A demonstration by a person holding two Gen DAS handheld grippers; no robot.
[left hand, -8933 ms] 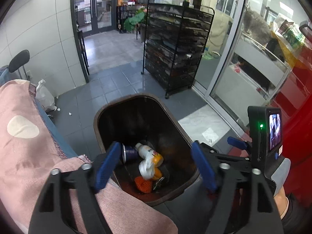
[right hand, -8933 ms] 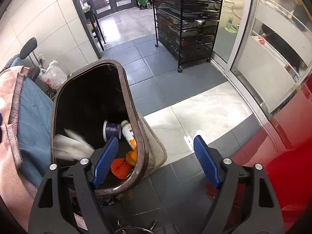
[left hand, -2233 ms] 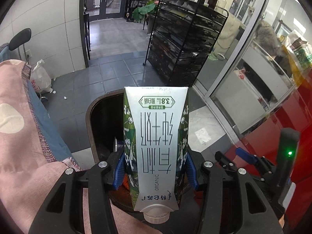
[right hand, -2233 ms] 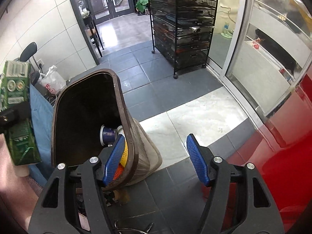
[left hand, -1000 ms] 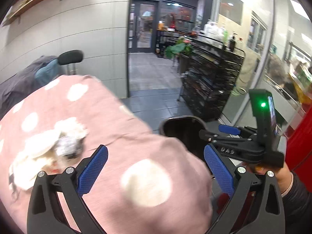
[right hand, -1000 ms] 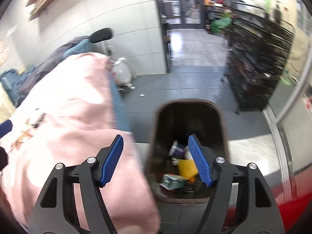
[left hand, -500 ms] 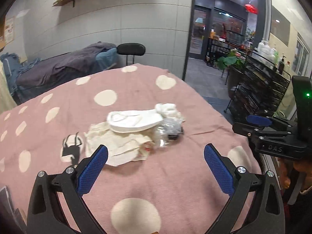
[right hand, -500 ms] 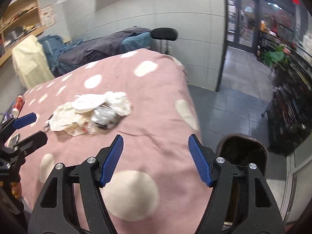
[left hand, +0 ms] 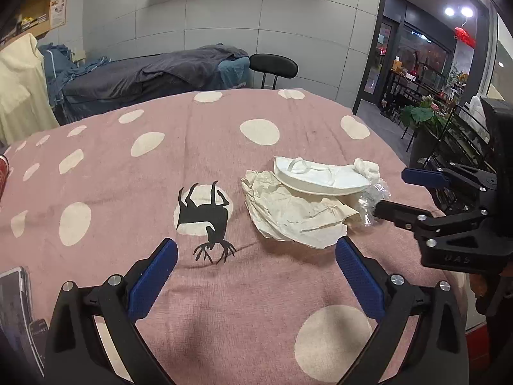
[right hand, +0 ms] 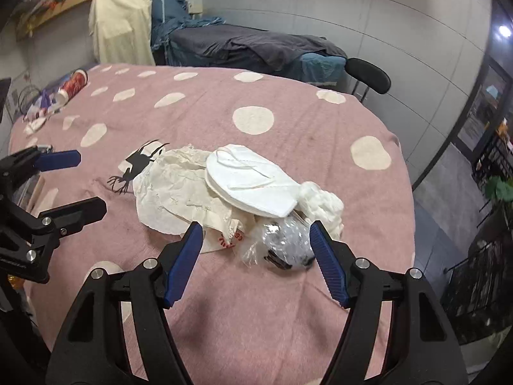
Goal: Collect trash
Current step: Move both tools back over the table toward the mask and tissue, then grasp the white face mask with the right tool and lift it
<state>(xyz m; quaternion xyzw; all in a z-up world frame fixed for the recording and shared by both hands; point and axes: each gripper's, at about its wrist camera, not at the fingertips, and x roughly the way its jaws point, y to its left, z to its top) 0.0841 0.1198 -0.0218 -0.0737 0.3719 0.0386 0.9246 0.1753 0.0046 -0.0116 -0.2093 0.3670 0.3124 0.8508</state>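
A pile of trash lies on the pink polka-dot tablecloth (left hand: 154, 173): a crumpled cream paper (left hand: 288, 211) (right hand: 173, 192), a white face mask (left hand: 317, 176) (right hand: 250, 183) on top of it, a white tissue wad (left hand: 367, 166) (right hand: 320, 202) and a crinkled clear plastic wrapper (left hand: 373, 197) (right hand: 285, 240). My left gripper (left hand: 255, 276) is open and empty, just short of the paper. My right gripper (right hand: 255, 256) is open and empty, its jaws on either side of the near edge of the wrapper.
A red can and scraps (right hand: 69, 88) lie at the table's far left. A phone (left hand: 16, 301) lies at the near left edge. A black chair (left hand: 272, 64) and cloth-covered furniture (left hand: 154, 73) stand behind the table. Black racks (left hand: 455, 147) stand at the right.
The left gripper let the milk carton go at the bin. Both grippers have swung from the bin to the table and closed in on the trash pile, still open.
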